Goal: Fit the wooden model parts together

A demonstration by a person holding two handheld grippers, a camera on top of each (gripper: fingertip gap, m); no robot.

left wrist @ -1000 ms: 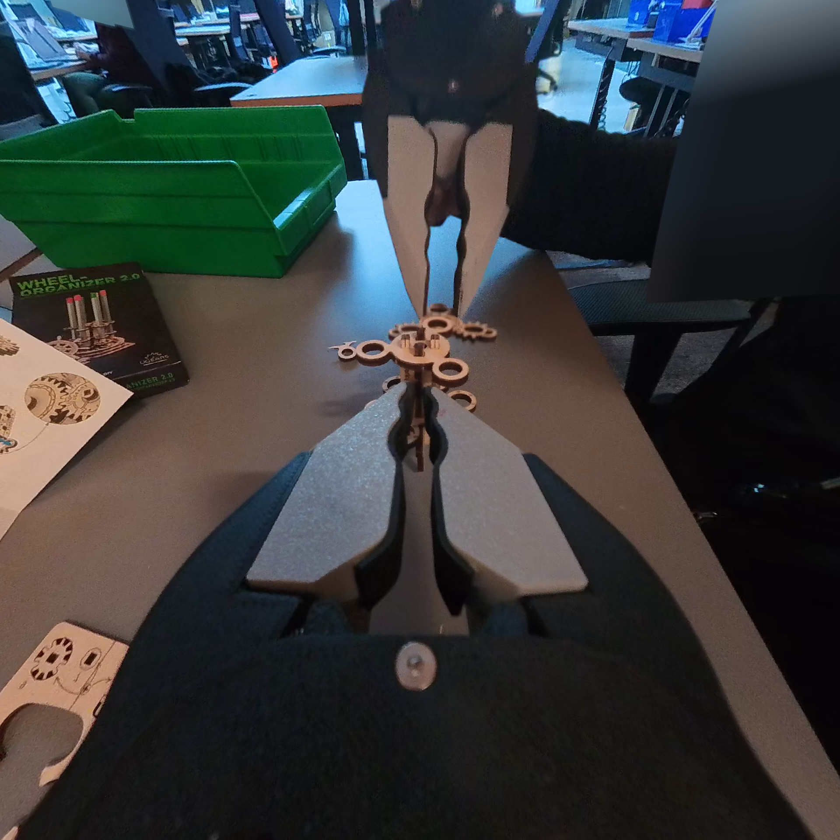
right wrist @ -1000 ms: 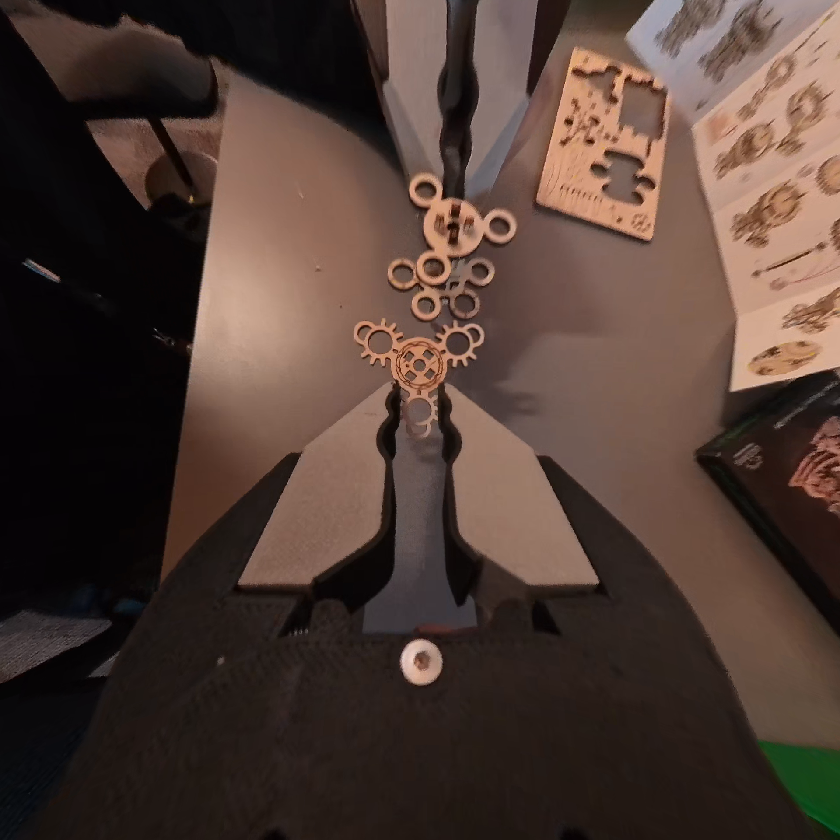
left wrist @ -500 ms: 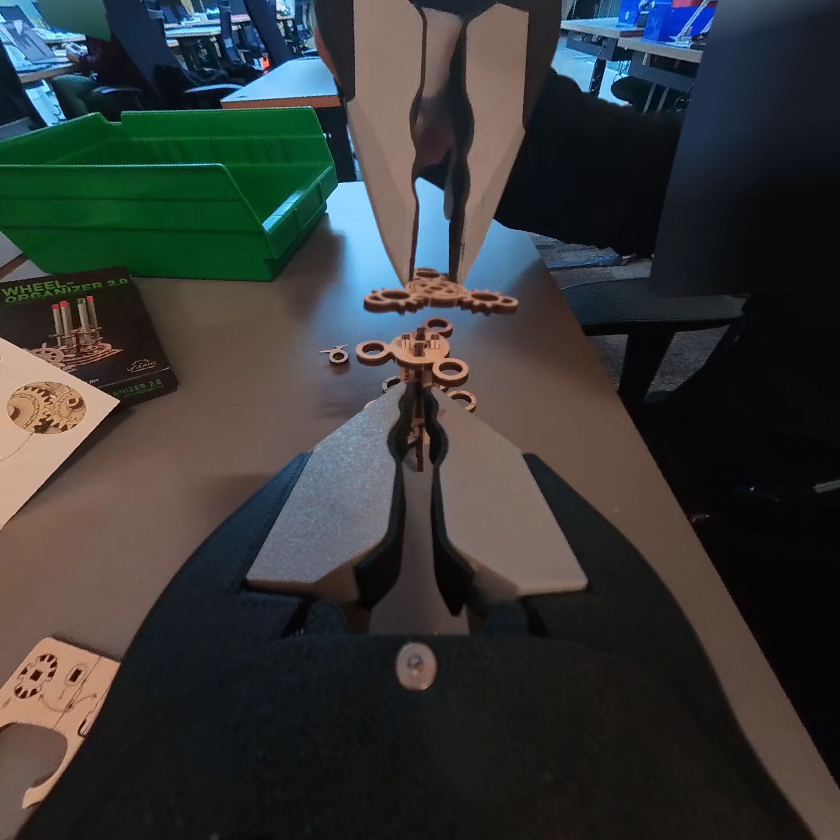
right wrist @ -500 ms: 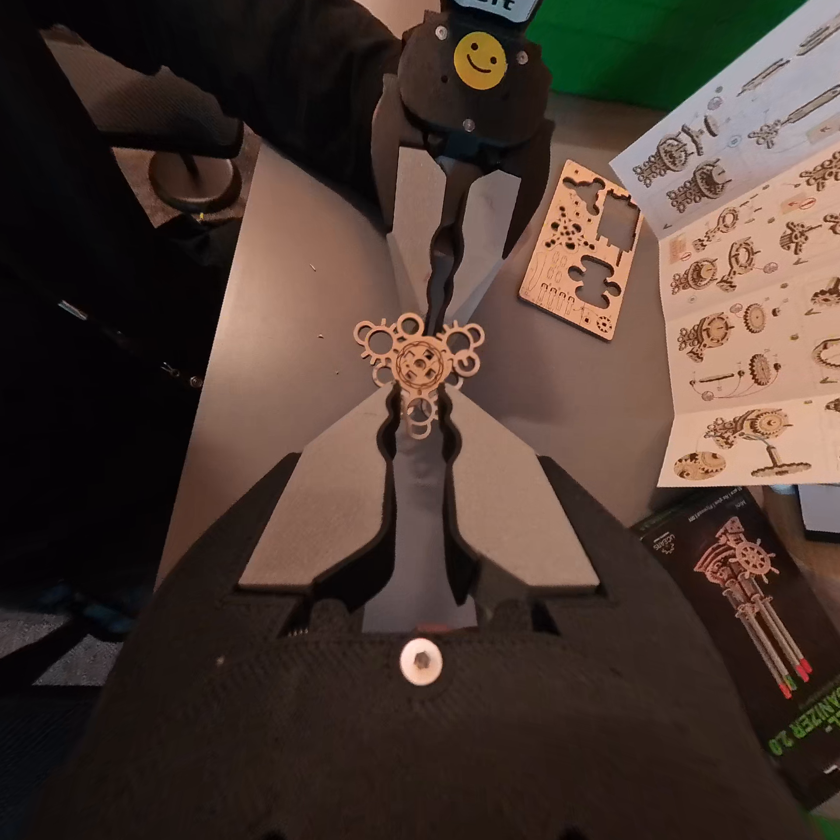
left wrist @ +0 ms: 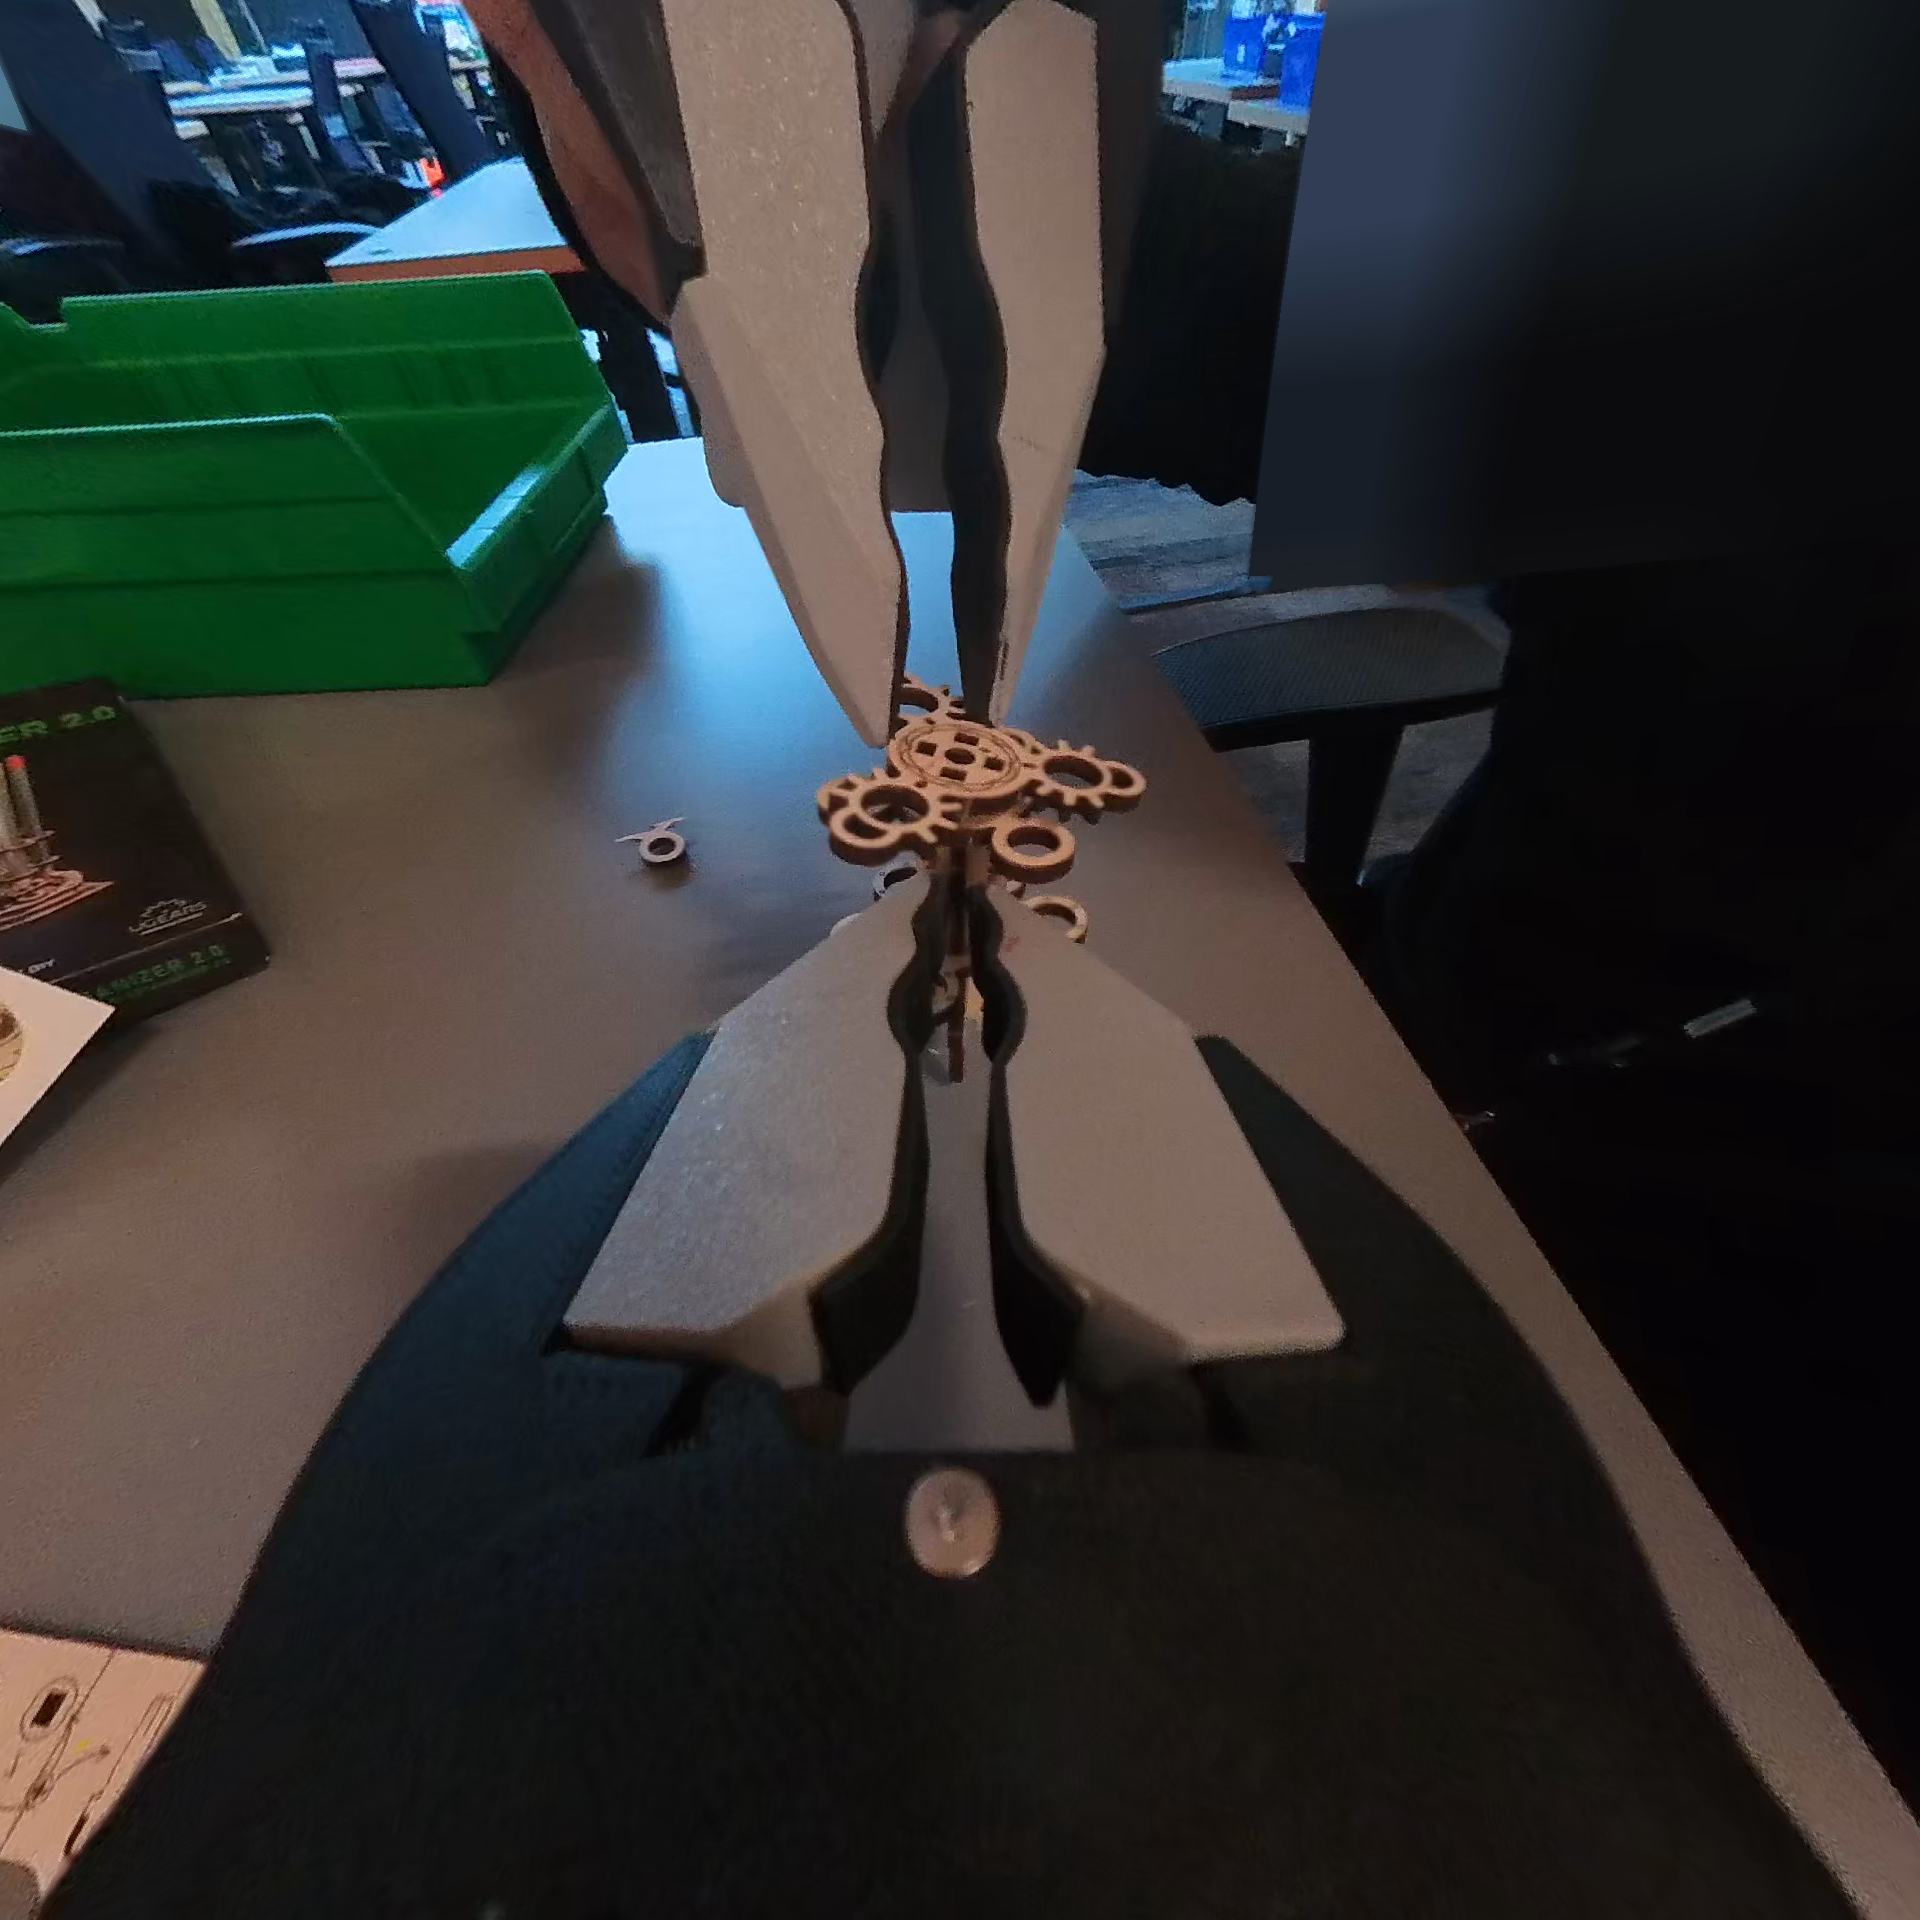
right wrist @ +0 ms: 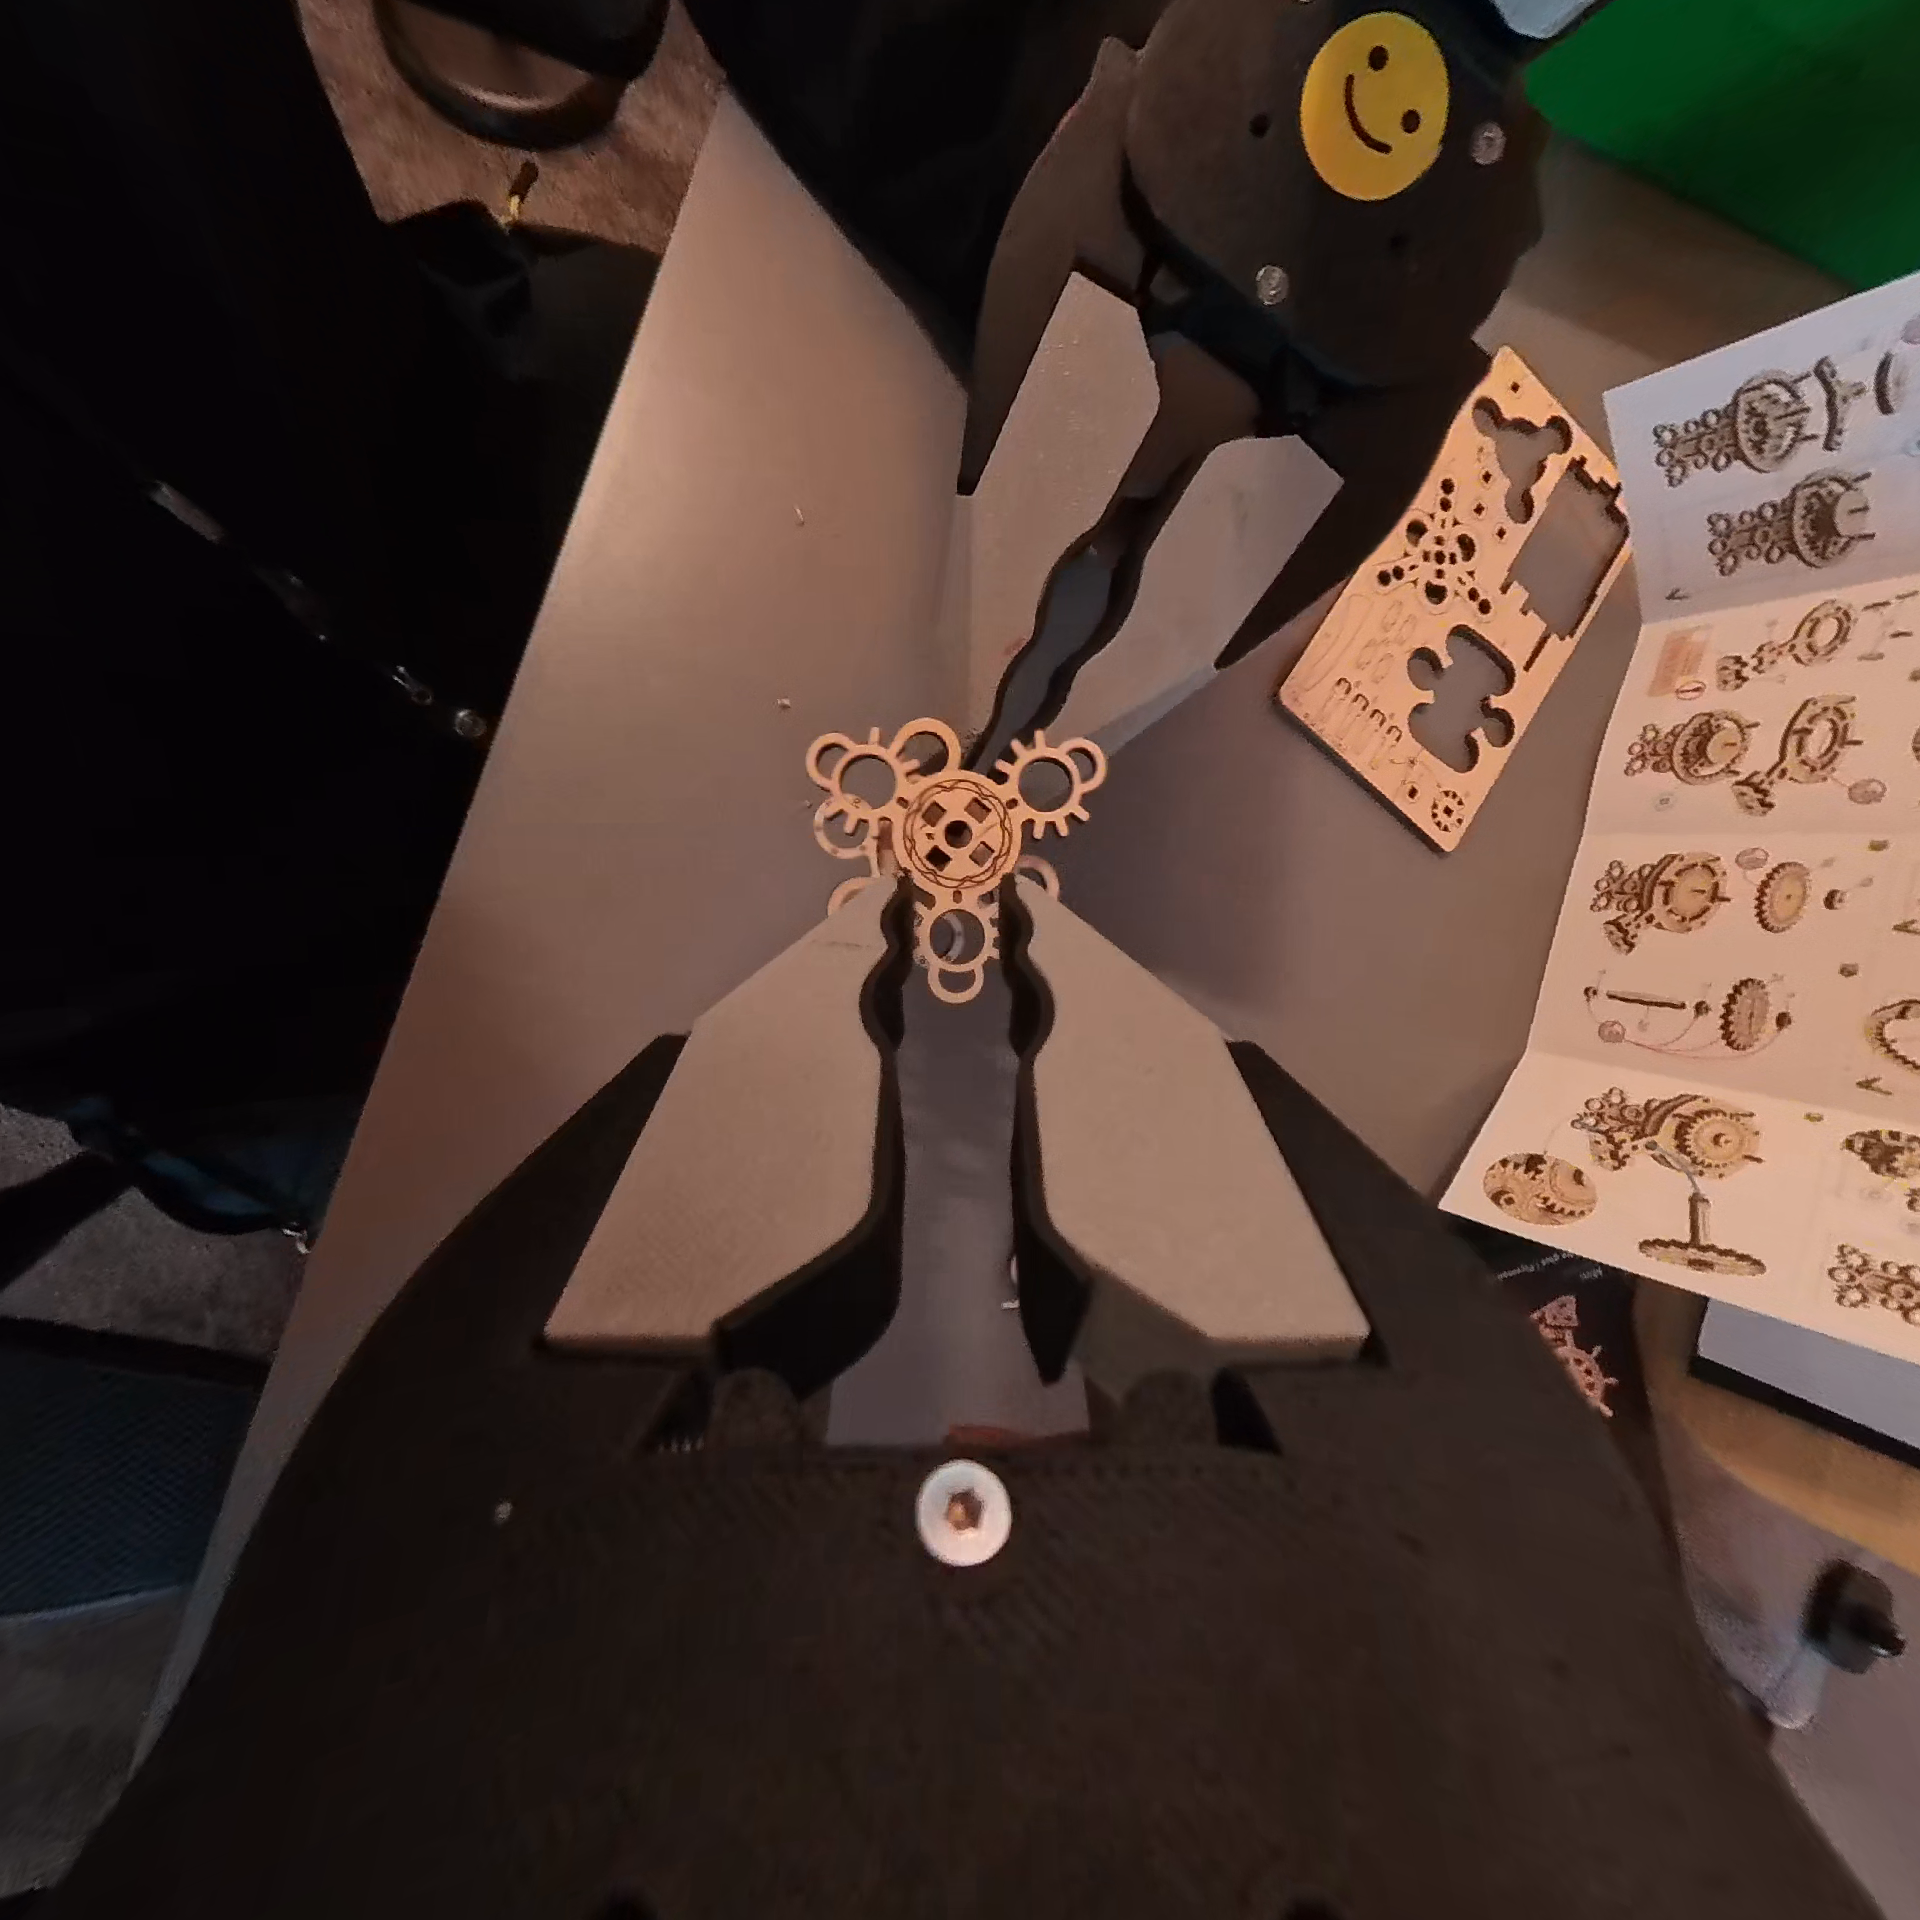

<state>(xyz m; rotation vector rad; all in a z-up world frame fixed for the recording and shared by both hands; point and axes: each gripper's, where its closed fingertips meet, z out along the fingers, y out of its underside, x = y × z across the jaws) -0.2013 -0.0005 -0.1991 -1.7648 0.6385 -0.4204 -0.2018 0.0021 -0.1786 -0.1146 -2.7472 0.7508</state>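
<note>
My left gripper (left wrist: 951, 920) is shut on a small wooden assembly, an upright axle that carries a flat ring plate (left wrist: 1031, 849). My right gripper (right wrist: 956, 906) is shut on one lobe of a three-lobed toothed wooden plate (right wrist: 956, 826). In the left wrist view the right gripper (left wrist: 940, 717) comes down from above and holds the toothed plate (left wrist: 956, 771) flat right on top of the ring plate, centre over the axle. In the right wrist view the left gripper (right wrist: 997, 727), with a yellow smiley sticker, reaches in from the top. Whether the axle's pegs are in the plate's holes is hidden.
A green bin (left wrist: 260, 488) stands at the back left, a black kit box (left wrist: 104, 862) in front of it. A small loose wooden ring (left wrist: 660, 844) lies on the grey table (left wrist: 416, 987). A punched wooden sheet (right wrist: 1455, 623) and a paper instruction sheet (right wrist: 1714, 831) lie beside the left gripper. Only a small space, under 4 cm, lies between the two pairs of fingers.
My right gripper lifted the toothed plate off the table, carried it toward the left gripper and lowered it onto the ring plate. The left gripper kept its hold and barely moved.
</note>
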